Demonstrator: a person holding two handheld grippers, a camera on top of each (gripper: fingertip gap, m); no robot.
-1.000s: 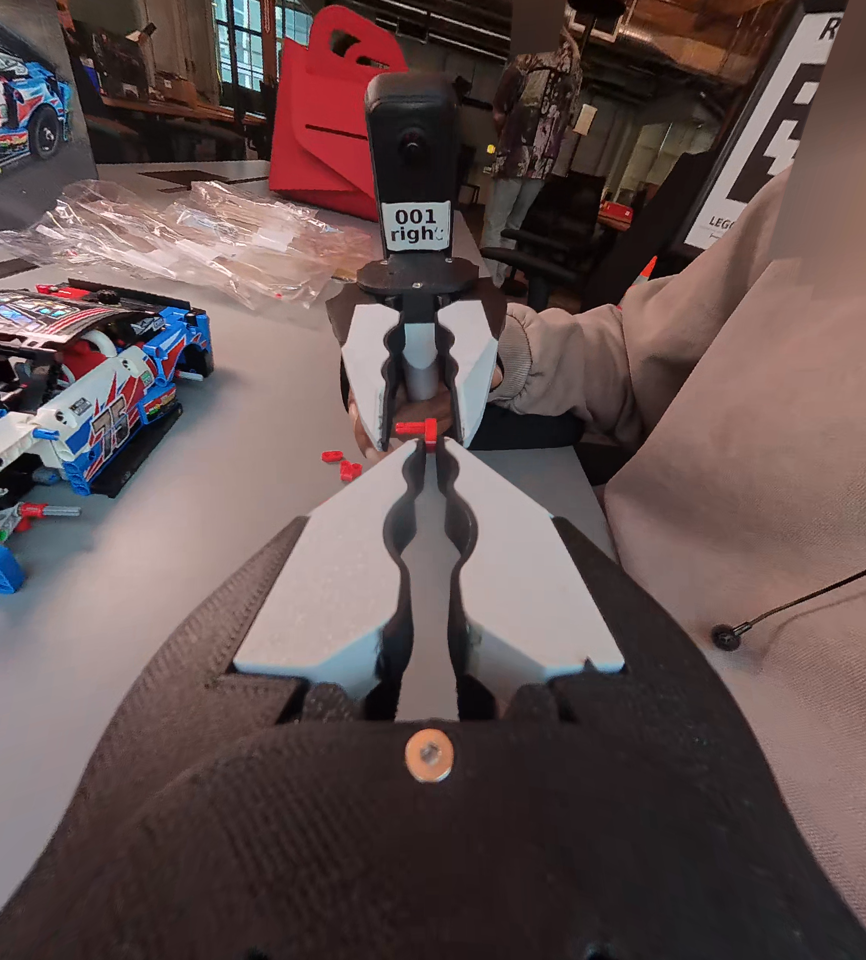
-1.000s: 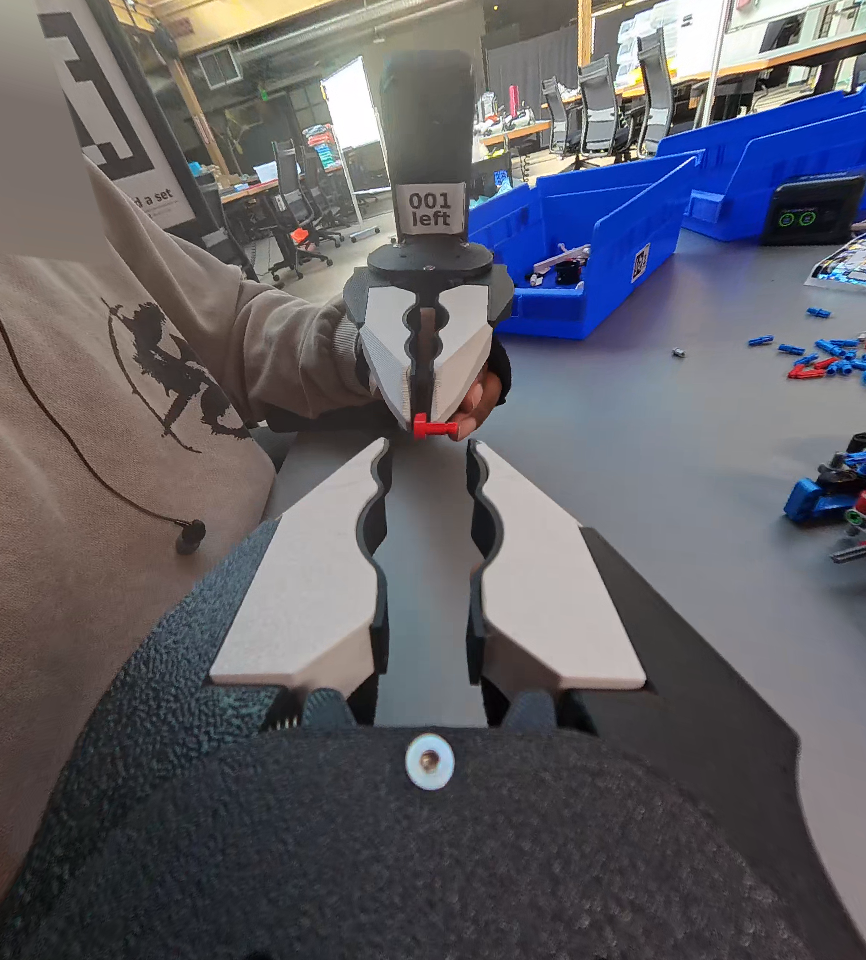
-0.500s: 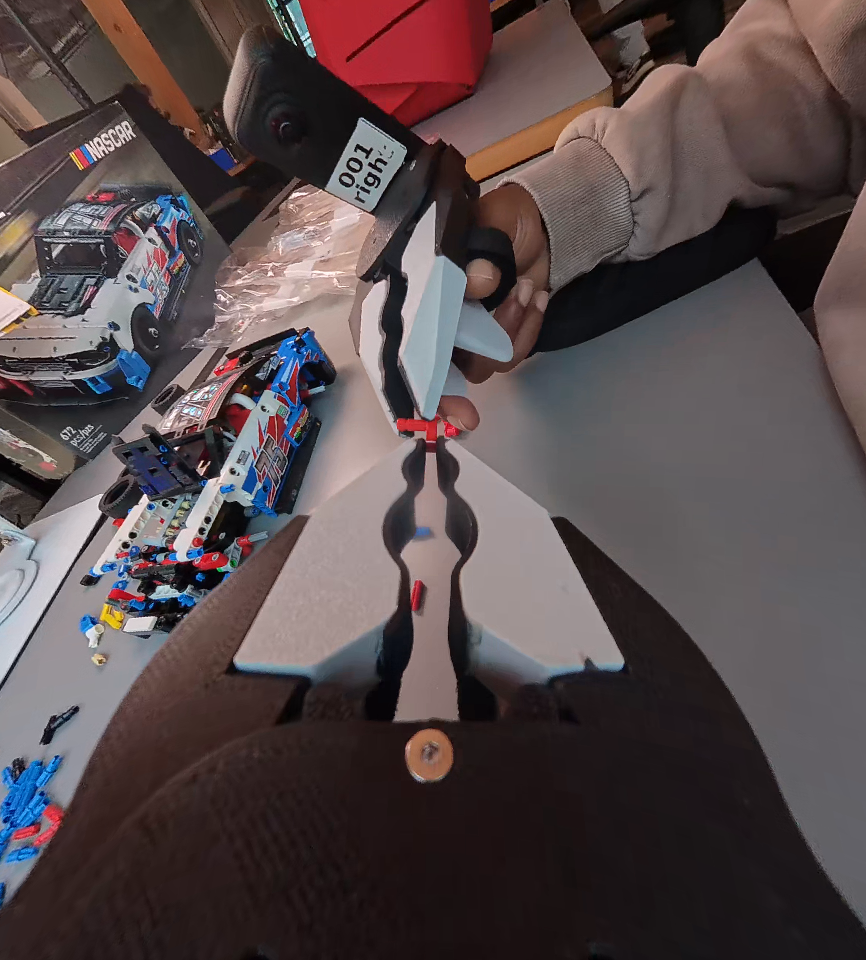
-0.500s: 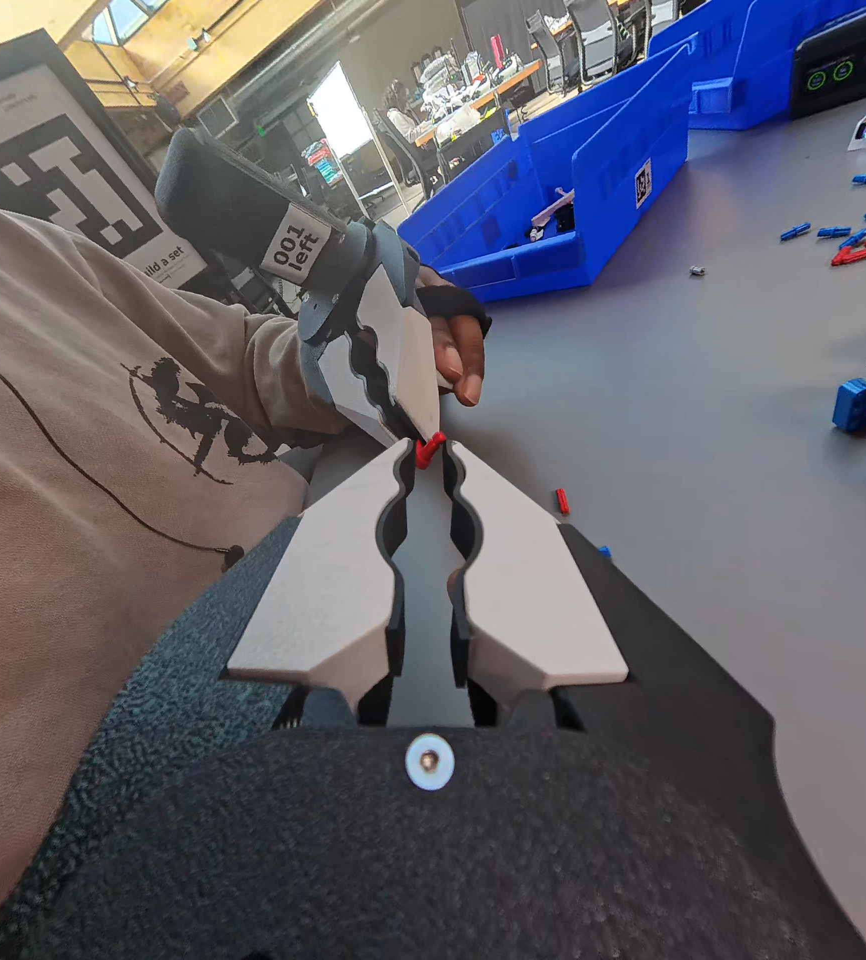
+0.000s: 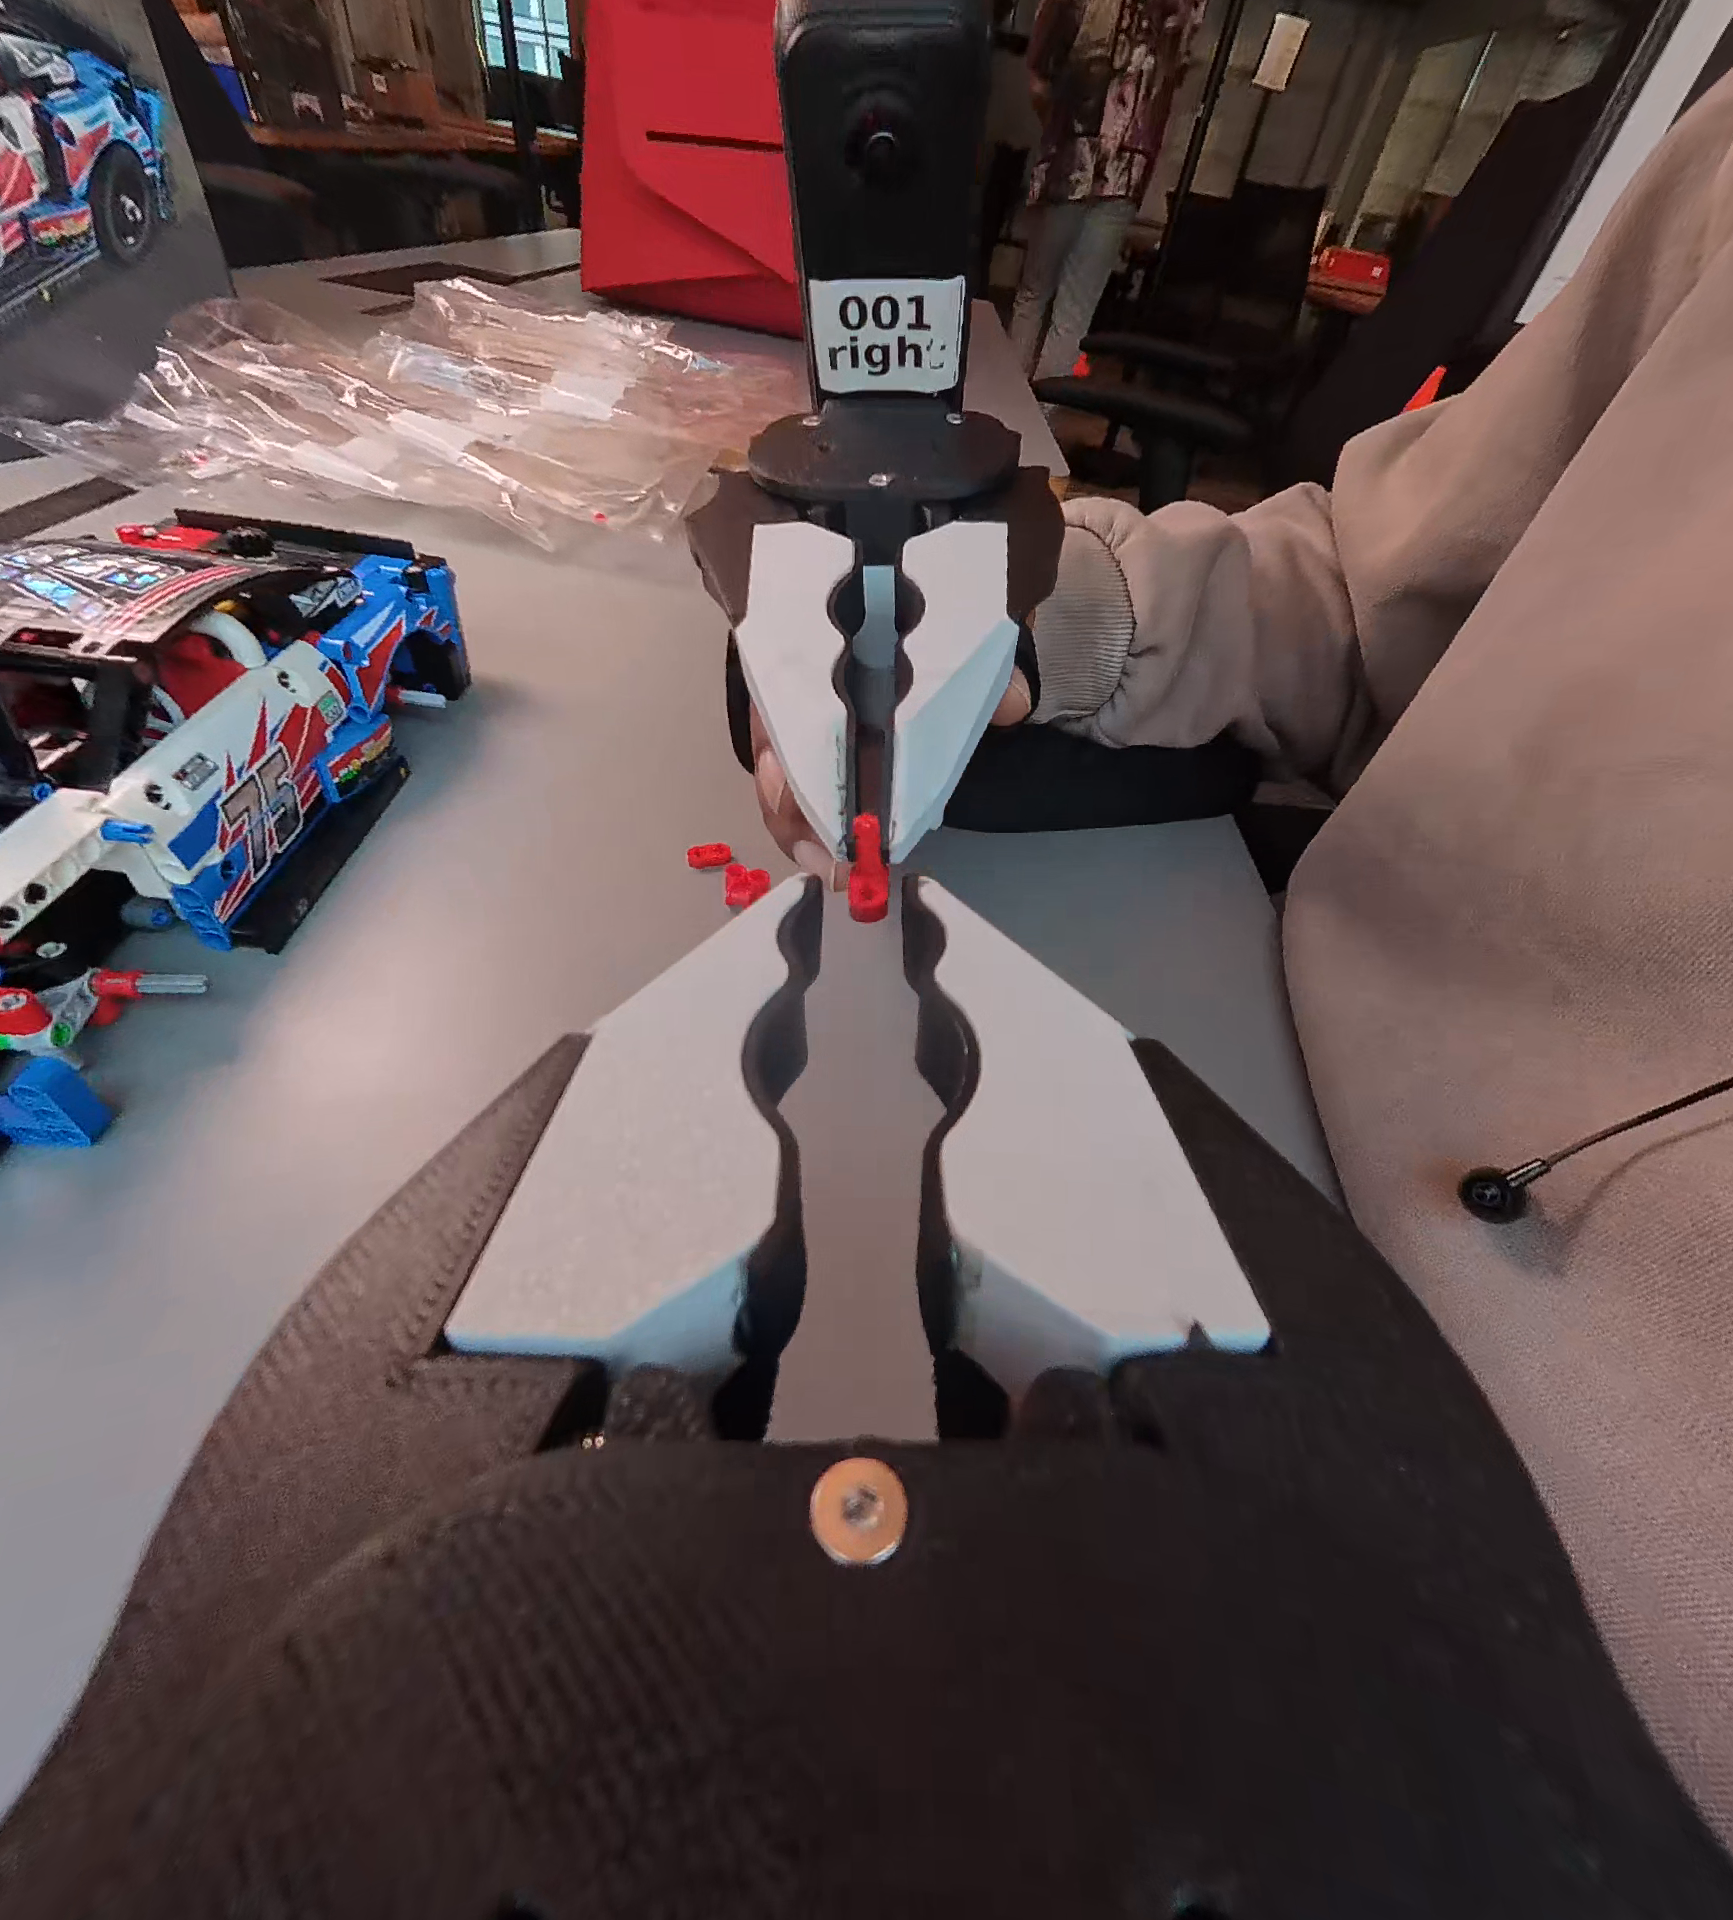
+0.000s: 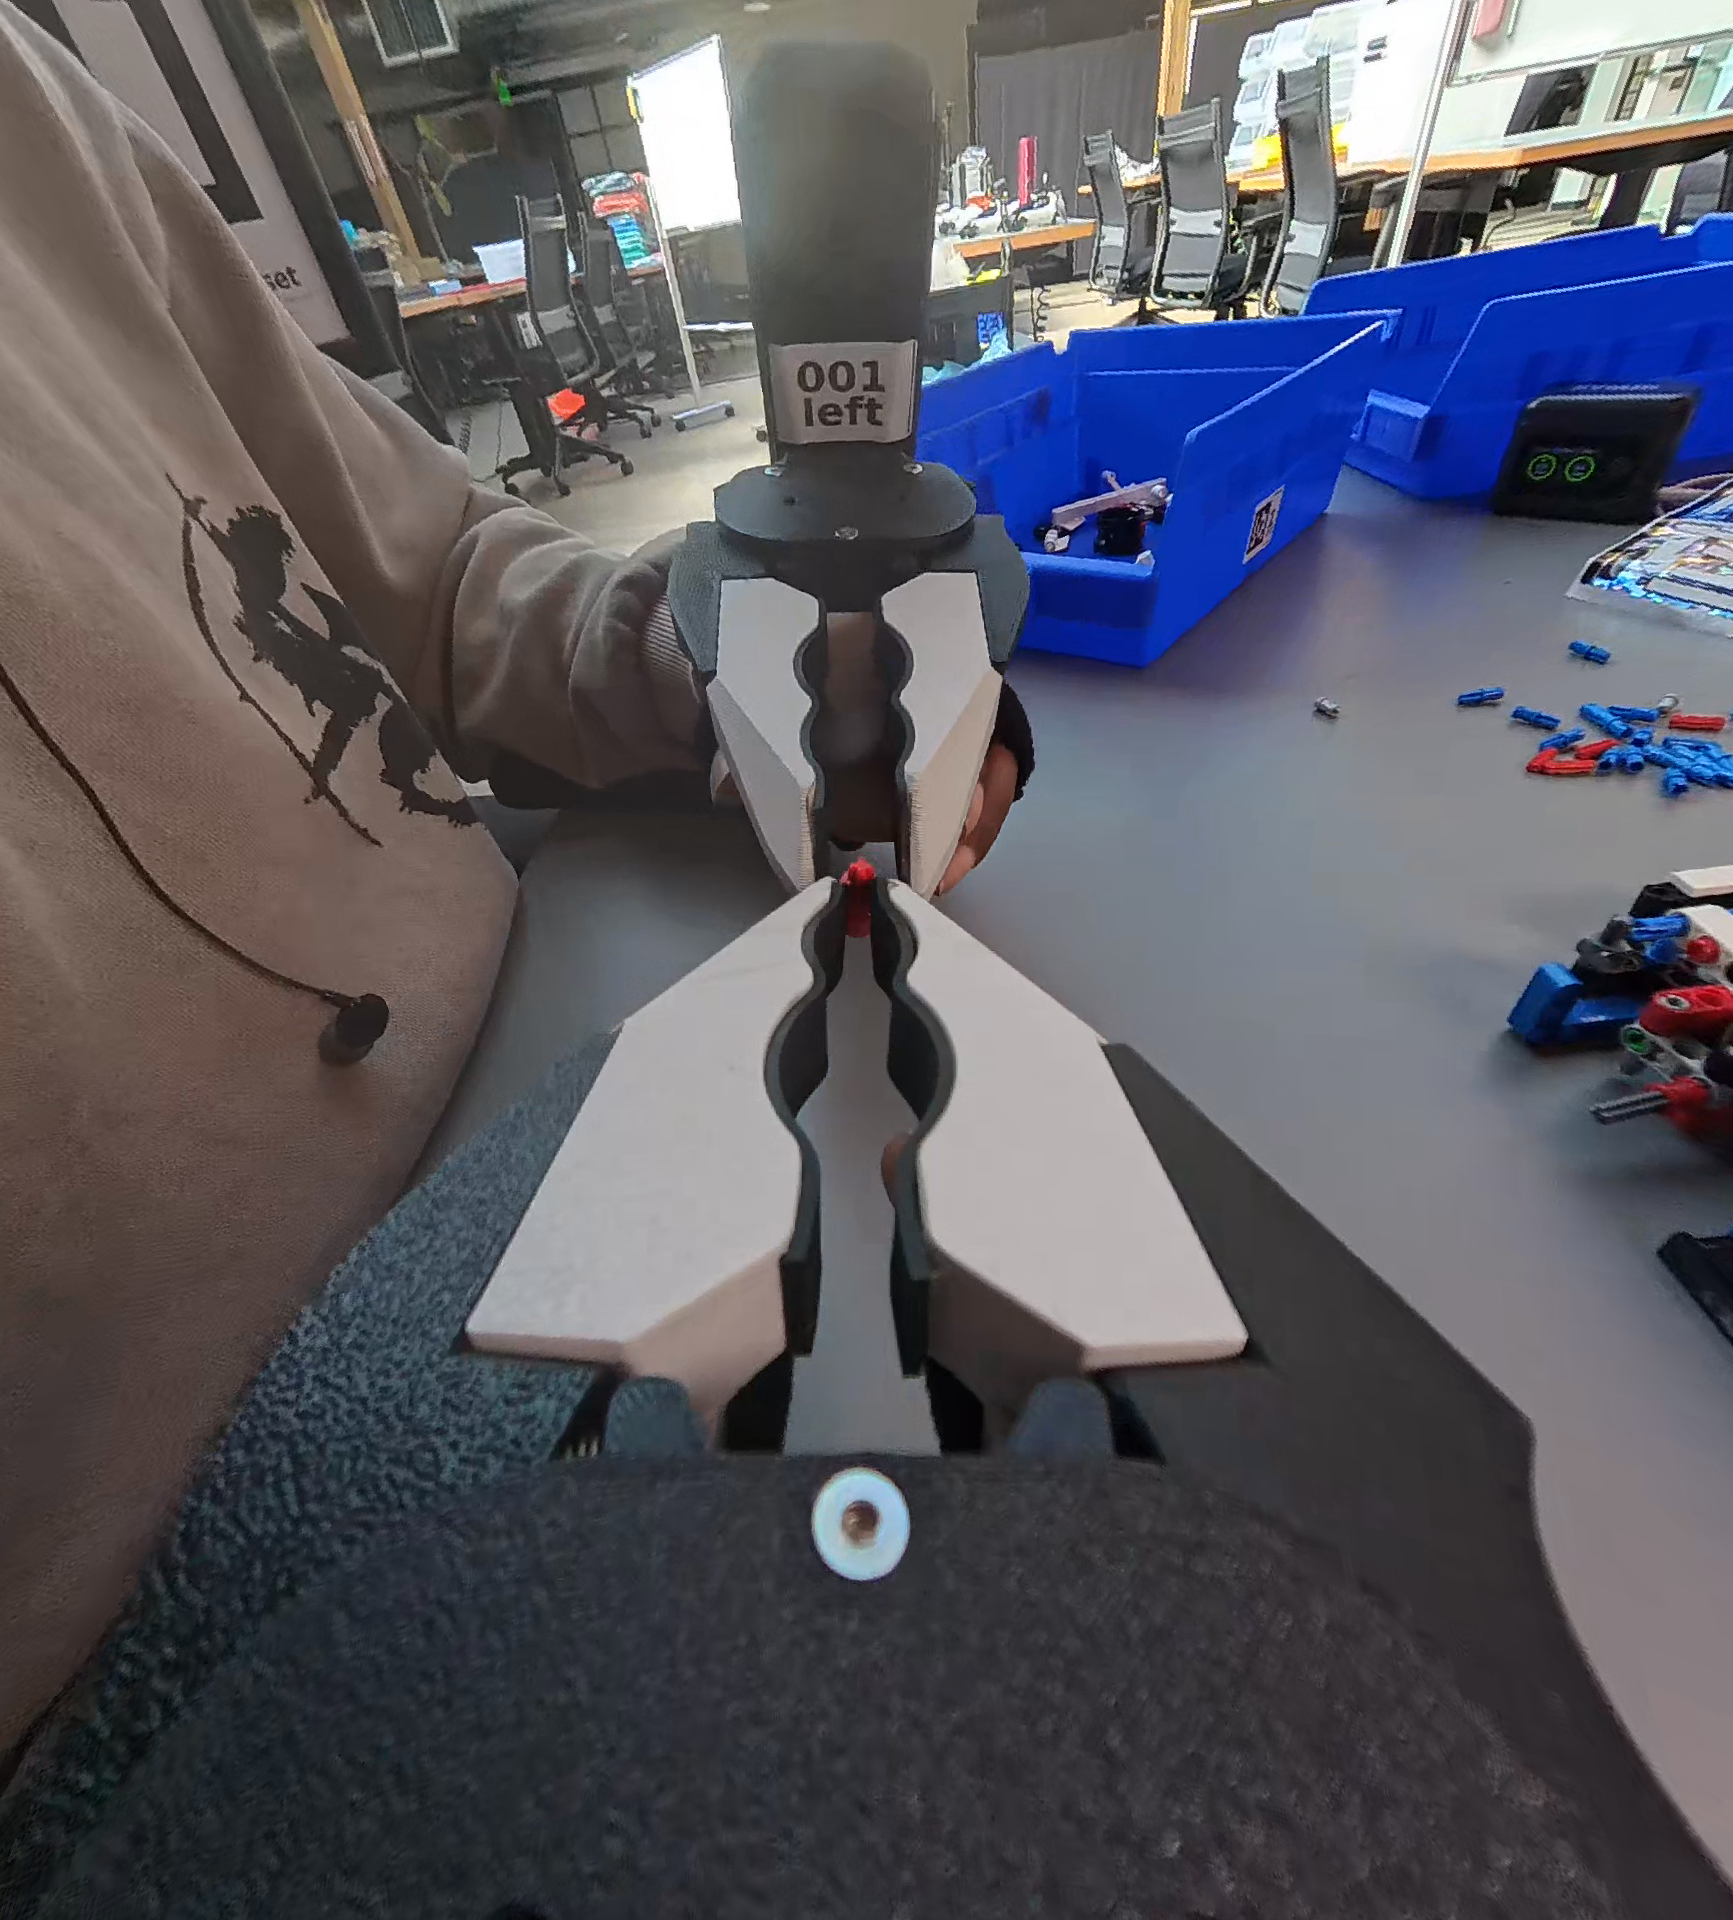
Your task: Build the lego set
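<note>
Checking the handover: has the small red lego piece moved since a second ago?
Yes. Against the right gripper, fixed in its own view, the red piece went from beyond the fingertips to pinched between them.

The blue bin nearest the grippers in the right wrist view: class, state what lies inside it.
Inside the blue bin lie a pale grey bar-like part and a small black part. The bin's near wall covers the rest of its floor, so nothing more can be told.

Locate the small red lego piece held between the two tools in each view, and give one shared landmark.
Left wrist view: small red lego piece, centre, pinched at the tip of the far right tool.
Right wrist view: centre, gripped at that tool's own tip.
Shared landmark: partly built blue-and-white lego car.
</note>
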